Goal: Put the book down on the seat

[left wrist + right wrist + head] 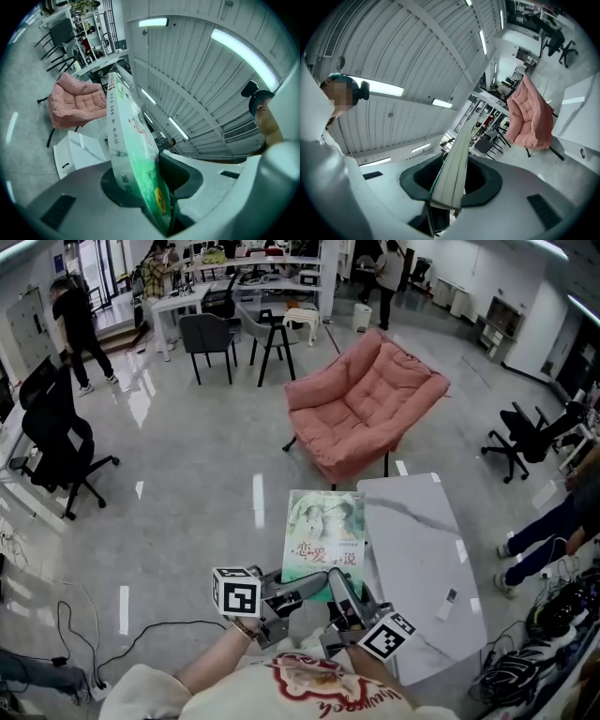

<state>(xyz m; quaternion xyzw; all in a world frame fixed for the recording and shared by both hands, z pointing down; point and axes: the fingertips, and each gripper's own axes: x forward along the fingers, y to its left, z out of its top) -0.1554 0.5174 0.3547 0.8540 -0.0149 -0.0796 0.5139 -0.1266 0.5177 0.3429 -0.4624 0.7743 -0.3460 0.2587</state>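
Green-covered book, one only, is held in the air above the grey floor, cover up, just beside the left edge of the white table. It is not on any surface. Its long axis runs straight away from the person, far short edge toward the seat.

Both tongs grasp the near short edge. The left gripper is clenched on the near left corner, and its own view shows the cover and spine pinched between the pads. The right gripper is clenched on the near right corner, with the page block between its jaws.

The pink cushioned seat, one only, lies ahead of the book's far edge and slightly to the right, well apart from it, with open floor between.

Judgement: the move needs a forward carry. Both hands are about equally near, the right marginally more so.

Count: one book, one pink seat, one white table, two tongs.
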